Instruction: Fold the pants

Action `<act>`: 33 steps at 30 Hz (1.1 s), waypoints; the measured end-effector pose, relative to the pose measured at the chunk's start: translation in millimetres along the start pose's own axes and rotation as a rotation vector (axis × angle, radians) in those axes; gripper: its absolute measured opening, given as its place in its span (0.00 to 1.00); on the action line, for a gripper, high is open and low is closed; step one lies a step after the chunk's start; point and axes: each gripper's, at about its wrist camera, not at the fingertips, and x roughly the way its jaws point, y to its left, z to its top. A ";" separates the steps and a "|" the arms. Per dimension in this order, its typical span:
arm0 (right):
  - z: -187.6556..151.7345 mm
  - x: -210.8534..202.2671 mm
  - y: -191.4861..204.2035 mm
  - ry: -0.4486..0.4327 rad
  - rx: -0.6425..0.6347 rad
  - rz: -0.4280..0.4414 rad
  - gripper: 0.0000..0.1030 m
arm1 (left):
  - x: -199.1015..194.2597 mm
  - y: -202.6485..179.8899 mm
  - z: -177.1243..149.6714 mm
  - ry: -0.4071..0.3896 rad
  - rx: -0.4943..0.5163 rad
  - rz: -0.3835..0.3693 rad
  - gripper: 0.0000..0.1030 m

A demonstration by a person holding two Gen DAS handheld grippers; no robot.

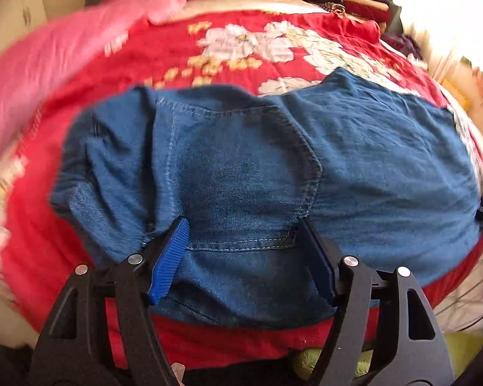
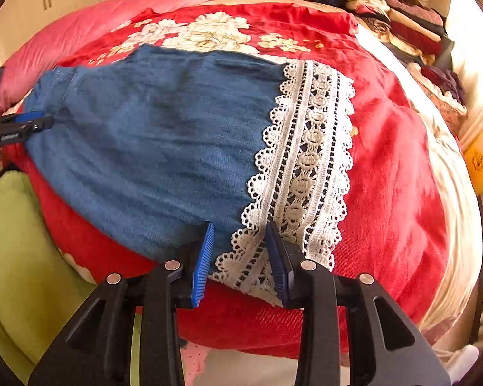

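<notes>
Two handheld grippers sit at opposite ends of a pair of blue denim pants (image 1: 248, 167) lying flat on a red floral bedspread (image 1: 177, 51). The garment's long axis runs side to side across the near edge of the bed, from the waist and back pocket (image 1: 241, 173) at one end to a white lace hem (image 2: 309, 160) at the other.

The left gripper (image 1: 241, 251) is at the waist end, fingers spread wide on either side of the pocket's lower edge, resting over the denim without pinching it.

The right gripper (image 2: 240, 251) is at the lace end, fingers partly apart and straddling the near corner where denim meets lace. A gap shows between the pads and the cloth lies flat there, so it does not look pinched.

Each end lies directly ahead of its own gripper. Judging by this layout, the fold would bring one short end across the long axis to the other.
</notes>
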 end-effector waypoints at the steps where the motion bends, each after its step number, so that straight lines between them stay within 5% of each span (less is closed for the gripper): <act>1: 3.1 -5.6 -1.2 -0.012 0.011 0.030 0.33 | -4.6 2.0 1.8 -0.008 -0.008 -0.006 0.60; 3: 14.2 -23.3 -17.1 -0.099 0.083 0.099 0.34 | -18.6 1.1 8.4 -0.051 -0.008 -0.008 0.60; 6: 35.5 -32.9 -48.4 -0.183 0.177 0.077 0.37 | -33.7 -2.5 29.7 -0.108 -0.006 -0.031 0.60; 10: 68.5 -12.3 -91.0 -0.200 0.274 0.078 0.38 | -34.1 -24.3 67.1 -0.144 0.060 -0.036 0.60; 17: 89.0 46.4 -131.3 -0.100 0.363 0.144 0.45 | 30.4 -58.6 124.1 -0.029 0.107 -0.129 0.60; 21: 82.7 65.3 -127.7 -0.090 0.369 0.226 0.44 | 71.5 -66.6 127.4 0.036 0.116 -0.140 0.73; 23: 82.6 63.0 -125.9 -0.104 0.348 0.256 0.28 | 88.4 -69.2 121.9 0.070 0.113 -0.137 0.71; 27: 89.7 40.5 -119.8 -0.170 0.285 0.270 0.15 | 75.7 -87.4 118.8 0.046 0.150 -0.197 0.05; 33: 118.9 7.0 -134.8 -0.261 0.225 0.170 0.14 | 45.9 -110.3 144.0 -0.099 0.234 -0.112 0.02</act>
